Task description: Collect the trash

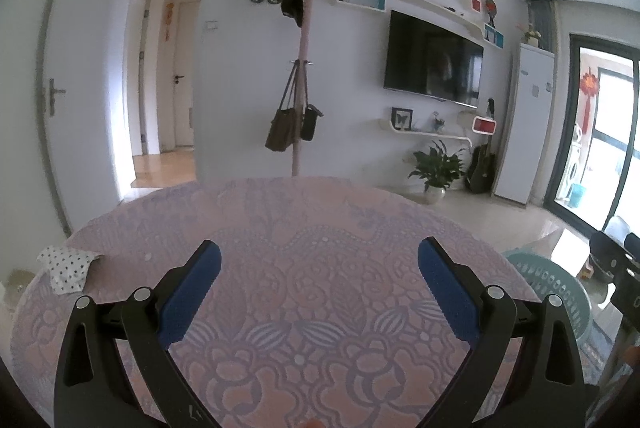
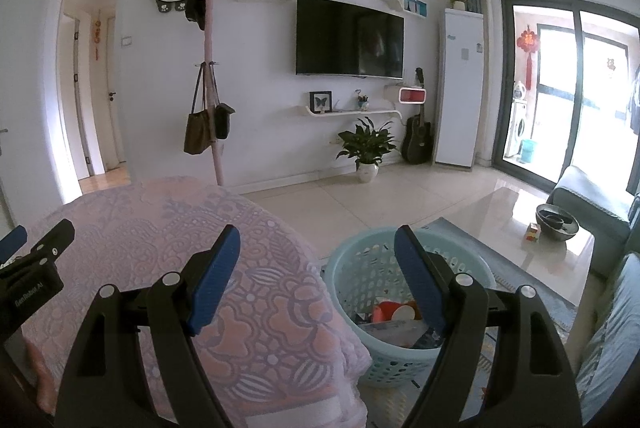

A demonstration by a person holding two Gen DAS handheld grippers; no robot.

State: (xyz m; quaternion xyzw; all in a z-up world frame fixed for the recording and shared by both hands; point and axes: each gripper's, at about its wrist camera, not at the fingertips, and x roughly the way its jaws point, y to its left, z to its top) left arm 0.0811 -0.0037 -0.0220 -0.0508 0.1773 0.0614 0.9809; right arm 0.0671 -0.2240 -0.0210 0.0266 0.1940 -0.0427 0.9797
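A round table [image 1: 320, 212] is covered by a pink lace-patterned cloth [image 2: 168, 228]. A white, dark-dotted piece of cloth or paper [image 1: 68, 264] is seen lying crumpled near the table's left edge. On the pale tiled floor [image 2: 360, 200], just beside the table, a light blue perforated basket [image 2: 352, 284] is set, with red and mixed scraps [image 2: 394, 312] inside.
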